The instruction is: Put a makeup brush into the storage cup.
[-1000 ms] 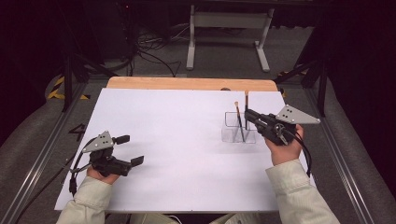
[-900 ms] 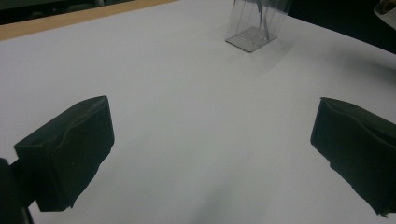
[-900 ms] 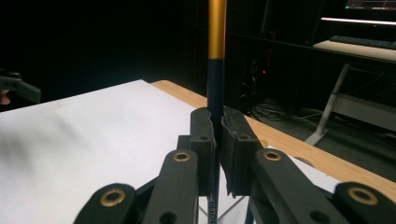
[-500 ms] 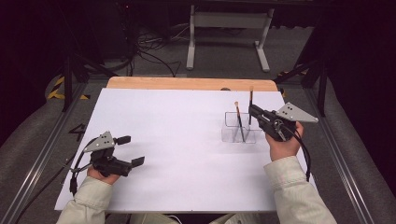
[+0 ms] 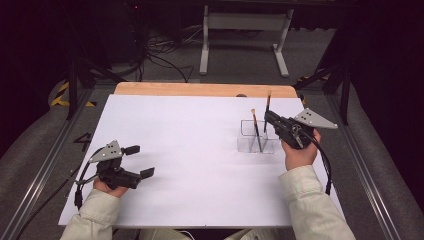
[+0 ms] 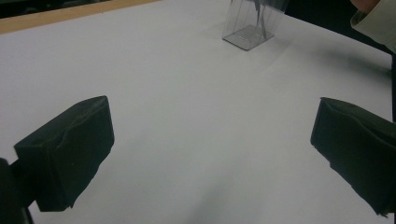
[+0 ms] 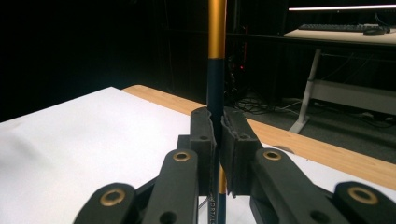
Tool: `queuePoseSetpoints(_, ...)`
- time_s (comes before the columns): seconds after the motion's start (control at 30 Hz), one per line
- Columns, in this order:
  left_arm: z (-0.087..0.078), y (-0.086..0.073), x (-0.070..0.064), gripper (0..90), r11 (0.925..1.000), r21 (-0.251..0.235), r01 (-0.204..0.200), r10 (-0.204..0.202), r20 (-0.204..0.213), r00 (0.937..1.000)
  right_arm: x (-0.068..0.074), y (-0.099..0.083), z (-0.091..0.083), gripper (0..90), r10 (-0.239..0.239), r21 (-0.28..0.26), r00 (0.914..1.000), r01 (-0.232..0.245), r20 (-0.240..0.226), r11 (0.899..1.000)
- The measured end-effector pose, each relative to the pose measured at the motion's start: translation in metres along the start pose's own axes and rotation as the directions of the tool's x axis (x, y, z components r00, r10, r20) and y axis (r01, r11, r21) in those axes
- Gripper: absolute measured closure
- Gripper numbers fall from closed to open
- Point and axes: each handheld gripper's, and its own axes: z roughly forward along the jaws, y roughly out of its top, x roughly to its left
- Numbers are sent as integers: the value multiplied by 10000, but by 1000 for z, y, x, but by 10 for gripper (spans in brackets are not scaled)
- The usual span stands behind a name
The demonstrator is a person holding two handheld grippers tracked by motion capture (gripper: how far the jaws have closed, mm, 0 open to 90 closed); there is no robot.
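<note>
A clear plastic holder (image 5: 255, 136) (image 6: 250, 25) with compartments stands on the right side of the white table. One thin brush (image 5: 255, 129) leans in it, tip up. My right gripper (image 5: 270, 118) (image 7: 216, 126) is shut on a second brush (image 5: 267, 106) (image 7: 216, 70), a dark blue shaft with a gold band, held upright over the holder's right end. My left gripper (image 5: 139, 161) (image 6: 210, 158) rests open near the table's front left, with bare table between its jaws.
The white table sheet (image 5: 190, 145) covers most of the top, with a wooden edge (image 5: 200, 89) at the back. A desk frame (image 5: 240, 35) and cables (image 5: 160, 55) lie on the floor beyond. Metal rails run along both sides.
My right gripper has moved up and a little back with its brush, so the brush stands higher over the holder. The left gripper has stayed in place.
</note>
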Motion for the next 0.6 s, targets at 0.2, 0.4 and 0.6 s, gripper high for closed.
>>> queuePoseSetpoints(0.2, 0, 0, -1, 1, 10000, -34, 60, -60, -27, 10000, -4, -7, 5, 839, 370, -5, 9993, -370, -16, 9993)
queuePoseSetpoints(0.4, -1, 0, 0, 1, 10000, -18, 51, -51, -17, 10000, -8, -15, 7, 838, 673, 37, 9977, -673, 23, 9977)
queuePoseSetpoints(0.6, 0, 0, 0, 1, 10000, -21, 30, -30, -40, 10000, -10, -22, 10, 839, 787, 140, 9969, -788, 52, 9968)
